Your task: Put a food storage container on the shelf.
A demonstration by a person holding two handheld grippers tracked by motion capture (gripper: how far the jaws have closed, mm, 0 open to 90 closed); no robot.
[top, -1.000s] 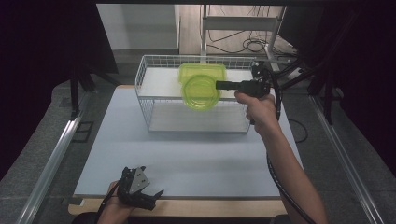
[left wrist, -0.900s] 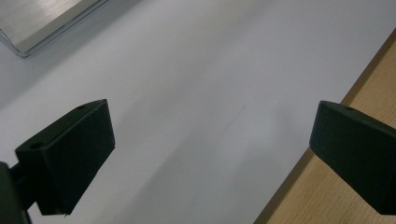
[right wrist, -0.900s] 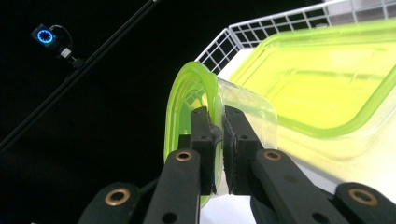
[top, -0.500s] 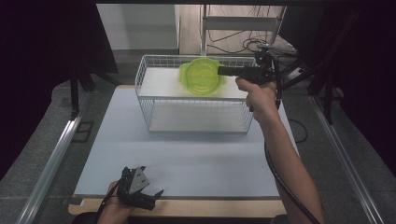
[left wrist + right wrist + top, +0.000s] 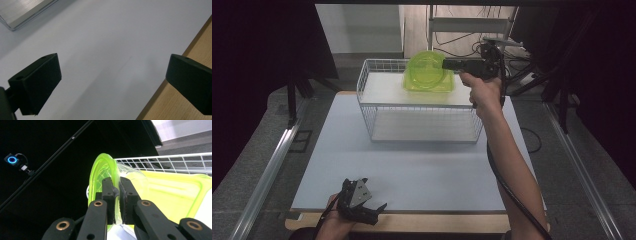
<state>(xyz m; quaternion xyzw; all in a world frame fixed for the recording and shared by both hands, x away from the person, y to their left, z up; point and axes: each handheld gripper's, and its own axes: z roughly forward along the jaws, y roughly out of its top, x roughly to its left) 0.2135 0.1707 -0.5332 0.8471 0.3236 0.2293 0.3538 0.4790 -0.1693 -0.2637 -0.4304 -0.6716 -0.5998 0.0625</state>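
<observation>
My right gripper (image 5: 448, 63) is clamped on the rim of a round green plate (image 5: 426, 70), its jaws pinched nearly together with the thin plastic edge between the pads, as the right gripper view shows plainly (image 5: 117, 202). I hold the plate (image 5: 102, 173) on edge, lifted above the white wire basket (image 5: 377, 112), over the far right part of it. Just beneath the plate, a green plastic tub (image 5: 429, 86) sits inside the basket at its far side, on the right half; the plate looks close above the tub's rim, but I cannot tell whether the two touch. The right forearm reaches in past the basket's right end.

My left gripper (image 5: 368, 202) rests well apart from the basket, at the near edge of the white table mat (image 5: 422, 170), on the left side. Its jaws stand wide apart with nothing between them, only bare mat and the wooden table edge (image 5: 200, 47) showing beyond.
</observation>
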